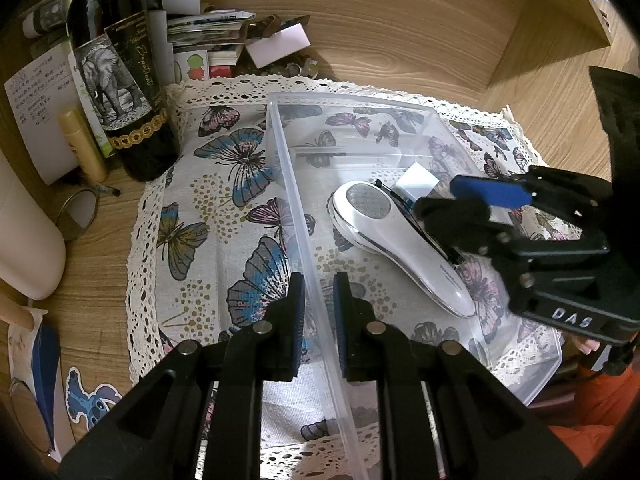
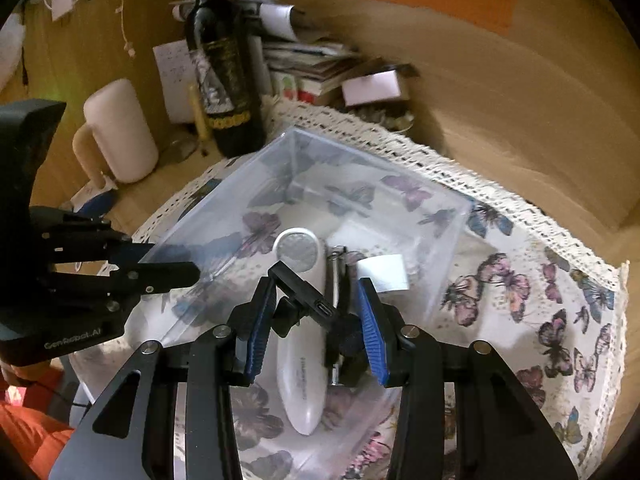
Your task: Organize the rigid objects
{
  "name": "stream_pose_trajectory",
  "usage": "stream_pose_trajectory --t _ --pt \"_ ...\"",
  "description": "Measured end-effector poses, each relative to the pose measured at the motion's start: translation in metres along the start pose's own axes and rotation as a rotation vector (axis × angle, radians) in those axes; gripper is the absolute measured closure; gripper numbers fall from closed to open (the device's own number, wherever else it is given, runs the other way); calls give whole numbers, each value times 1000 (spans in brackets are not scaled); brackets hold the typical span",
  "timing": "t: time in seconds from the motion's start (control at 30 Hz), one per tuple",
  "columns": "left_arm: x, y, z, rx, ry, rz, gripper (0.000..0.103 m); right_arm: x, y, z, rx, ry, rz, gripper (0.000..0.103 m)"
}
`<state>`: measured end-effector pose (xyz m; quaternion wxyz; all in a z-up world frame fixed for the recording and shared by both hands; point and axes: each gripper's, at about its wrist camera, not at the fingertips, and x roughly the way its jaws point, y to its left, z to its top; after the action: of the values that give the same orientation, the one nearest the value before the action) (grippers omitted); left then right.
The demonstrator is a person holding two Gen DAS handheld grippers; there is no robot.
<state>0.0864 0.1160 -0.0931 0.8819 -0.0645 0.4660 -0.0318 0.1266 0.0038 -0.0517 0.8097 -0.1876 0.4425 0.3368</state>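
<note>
A clear plastic box (image 1: pixel 404 106) stands on a butterfly cloth (image 1: pixel 224 184). A white lint shaver (image 1: pixel 396 236) and a white card (image 1: pixel 418 180) lie inside it. My left gripper (image 1: pixel 319 316) is shut on the box's near left wall (image 1: pixel 304 232). My right gripper (image 2: pixel 316 312) is over the box with a black gadget (image 2: pixel 308 296) with a USB port between its blue pads (image 2: pixel 368 320). The pads stand apart and contact is unclear. The shaver (image 2: pixel 300 360), the card (image 2: pixel 384 272) and a metal rod (image 2: pixel 334 280) lie below it.
A dark wine bottle (image 1: pixel 116 72) stands at the cloth's left corner beside a yellow tube (image 1: pixel 82 140) and piled papers (image 1: pixel 208 28). A white cylinder (image 2: pixel 120 132) stands left of the bottle. A wooden wall (image 1: pixel 400 20) rises behind.
</note>
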Motion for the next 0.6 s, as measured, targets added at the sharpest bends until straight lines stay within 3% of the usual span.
stream_pose_trajectory --t 0.17,0.37,0.6 --pt "0 0 0 0 0 0 89 2 1 0 4 9 11 64" --pt "0 1 0 0 0 -1 89 -14 -4 2 24 -42 -10 57" --pt "0 -1 -1 1 -2 -2 89 -49 -30 -8 95 -111 -113 49"
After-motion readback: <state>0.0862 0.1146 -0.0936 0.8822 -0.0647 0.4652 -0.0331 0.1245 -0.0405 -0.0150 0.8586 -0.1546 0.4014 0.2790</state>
